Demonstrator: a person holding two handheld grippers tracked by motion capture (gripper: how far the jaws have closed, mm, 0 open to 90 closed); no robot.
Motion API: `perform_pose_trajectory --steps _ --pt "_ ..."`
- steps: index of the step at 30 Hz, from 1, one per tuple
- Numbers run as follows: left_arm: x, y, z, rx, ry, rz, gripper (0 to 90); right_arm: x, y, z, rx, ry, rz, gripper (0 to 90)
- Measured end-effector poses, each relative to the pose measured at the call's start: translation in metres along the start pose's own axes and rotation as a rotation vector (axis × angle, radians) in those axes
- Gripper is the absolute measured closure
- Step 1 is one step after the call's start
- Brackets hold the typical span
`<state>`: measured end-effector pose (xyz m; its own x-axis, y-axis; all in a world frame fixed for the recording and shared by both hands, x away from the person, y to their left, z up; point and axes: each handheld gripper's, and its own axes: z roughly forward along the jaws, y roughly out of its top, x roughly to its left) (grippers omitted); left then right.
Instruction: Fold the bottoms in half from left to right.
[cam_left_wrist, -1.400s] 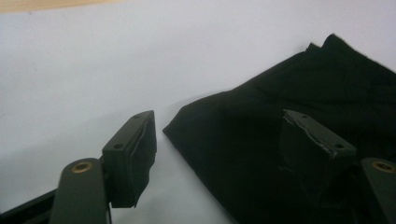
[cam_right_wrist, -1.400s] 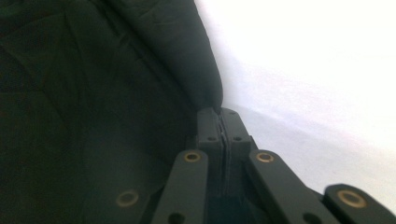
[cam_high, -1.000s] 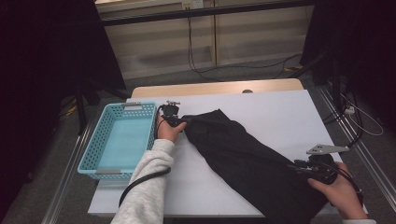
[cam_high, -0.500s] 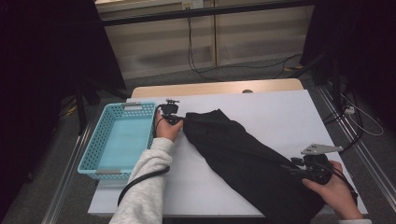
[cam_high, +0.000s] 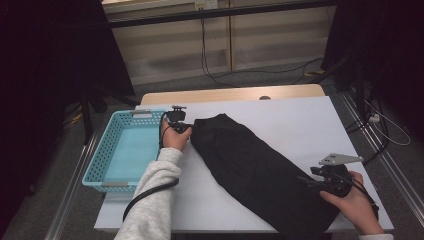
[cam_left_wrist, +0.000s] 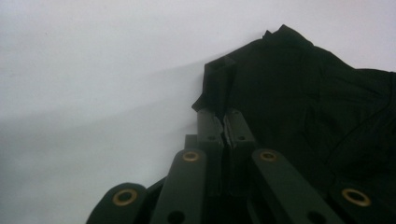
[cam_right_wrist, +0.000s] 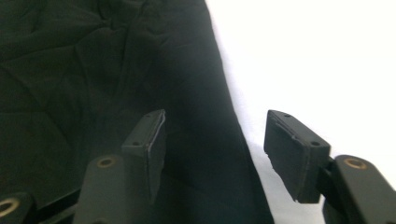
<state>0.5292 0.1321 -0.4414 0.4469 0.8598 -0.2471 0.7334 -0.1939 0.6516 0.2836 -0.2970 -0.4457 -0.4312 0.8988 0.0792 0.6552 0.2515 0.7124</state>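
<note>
A black cloth (cam_high: 260, 170) lies slantwise across my white bench (cam_high: 300, 120), running from its far left end near the basket (cam_high: 125, 150) down to the near right edge. My left hand-held gripper (cam_high: 187, 129) sits at the cloth's far left end, right at its edge, with the basket just beside it on the other side. In the left gripper view its jaws are pressed together with a fold of the cloth (cam_left_wrist: 299, 102) pinched between the tips, and the rest of the fabric spreads away to the right of them over the bench. My right hand-held gripper (cam_high: 312, 182) rests at the cloth's near right end, pointing in toward the fabric. In the right gripper view its jaws stand apart and have just been opening: one pad (cam_right_wrist: 154, 140) sits over the black cloth (cam_right_wrist: 93, 70), the other pad (cam_right_wrist: 294, 149) over the bare bench (cam_right_wrist: 327, 56), so the cloth's edge runs between them, and neither pad presses on it. The two hand-held grippers are well apart, one at each end of the cloth.
</note>
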Motion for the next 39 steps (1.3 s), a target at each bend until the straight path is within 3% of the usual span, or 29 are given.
perform_pose_trajectory --steps 6,7,13,19,24,39 --pt "0.002 0.005 -0.006 -0.026 0.009 -0.014 87.5 0.000 0.000 0.000 0.002 0.001 0.001 36.5" --pt "0.003 0.011 -0.012 -0.048 0.018 -0.012 87.5 0.001 0.000 0.000 0.000 0.002 0.002 36.6" --pt "0.004 0.026 -0.025 -0.074 0.027 -0.008 87.6 0.003 0.001 0.002 0.000 0.005 0.003 32.9" --pt "0.009 0.023 -0.025 -0.055 0.043 -0.026 87.5 0.003 0.001 0.001 -0.001 0.002 0.007 29.6" --pt "0.003 0.015 -0.019 -0.052 -0.001 -0.041 87.5 0.002 0.001 0.003 -0.006 -0.004 0.015 25.1" --pt "-0.031 0.005 -0.023 -0.035 -0.144 -0.003 87.5 0.008 0.004 0.004 -0.012 0.000 0.009 22.6"
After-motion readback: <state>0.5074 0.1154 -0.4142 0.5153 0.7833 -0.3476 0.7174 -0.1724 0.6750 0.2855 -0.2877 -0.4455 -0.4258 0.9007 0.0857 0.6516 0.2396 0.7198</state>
